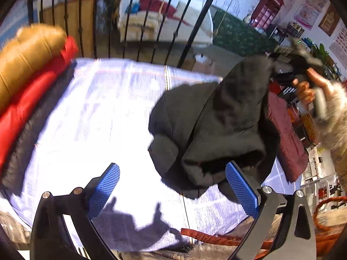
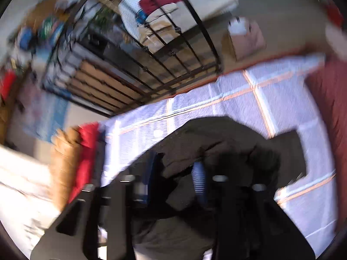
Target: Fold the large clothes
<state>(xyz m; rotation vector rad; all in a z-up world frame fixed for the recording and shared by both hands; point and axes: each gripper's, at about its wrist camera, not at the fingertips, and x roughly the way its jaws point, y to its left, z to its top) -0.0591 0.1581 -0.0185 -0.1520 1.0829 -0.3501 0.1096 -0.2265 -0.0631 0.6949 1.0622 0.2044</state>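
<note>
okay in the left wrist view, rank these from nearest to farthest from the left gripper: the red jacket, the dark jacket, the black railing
1. dark jacket, right by the left gripper, against its right finger.
2. red jacket, on the left edge.
3. black railing, beyond the cloth.

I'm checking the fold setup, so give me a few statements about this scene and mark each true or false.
1. The dark jacket lies crumpled on the white checked sheet. True.
2. The left gripper is clamped on the jacket. False: its blue fingers stand wide apart, with only the right one at the jacket's edge.
3. A red garment lies on the sheet's left side, beside a tan one. True.
4. The jacket is folded into a neat rectangle. False: it is bunched and uneven.
5. A black metal railing stands beyond the sheet. True.
</note>
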